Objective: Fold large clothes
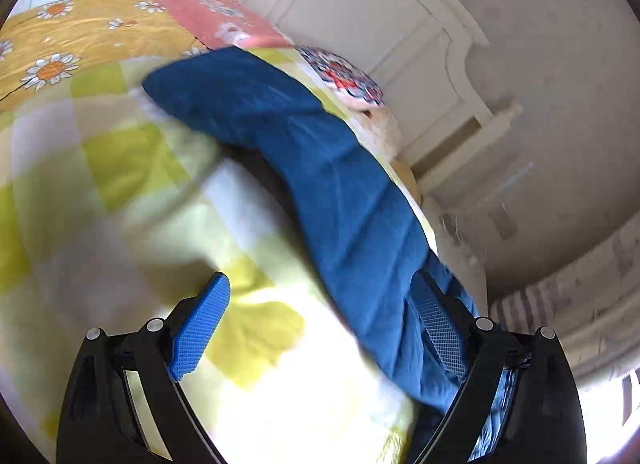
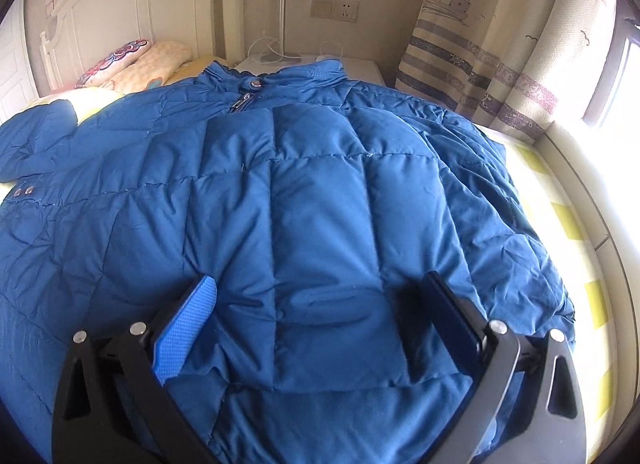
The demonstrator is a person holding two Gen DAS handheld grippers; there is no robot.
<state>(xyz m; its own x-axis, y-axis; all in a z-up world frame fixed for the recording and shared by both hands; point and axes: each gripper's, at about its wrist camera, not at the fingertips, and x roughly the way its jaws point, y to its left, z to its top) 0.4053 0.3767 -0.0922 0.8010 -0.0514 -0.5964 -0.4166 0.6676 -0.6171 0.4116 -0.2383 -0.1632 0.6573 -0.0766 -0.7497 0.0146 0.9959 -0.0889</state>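
Two sets of jaws are standing spread wide, neither pinching anything. On the right gripper [image 2: 320, 328], the jaws are hovering over the lower front of the blue padded jacket [image 2: 304, 192], one finger to either side of a quilted panel. The jacket is lying front up, zipped, across the bed [image 2: 560, 200], with its collar [image 2: 276, 72] pointing toward the headboard [image 2: 132, 0] and pillows [image 2: 136, 64]. On the left gripper [image 1: 324, 328], the jaws are gaping over the checked bedsheet [image 1: 120, 168], with the jacket's sleeve [image 1: 320, 168] running beside the right-hand finger; the blur is hiding any contact.
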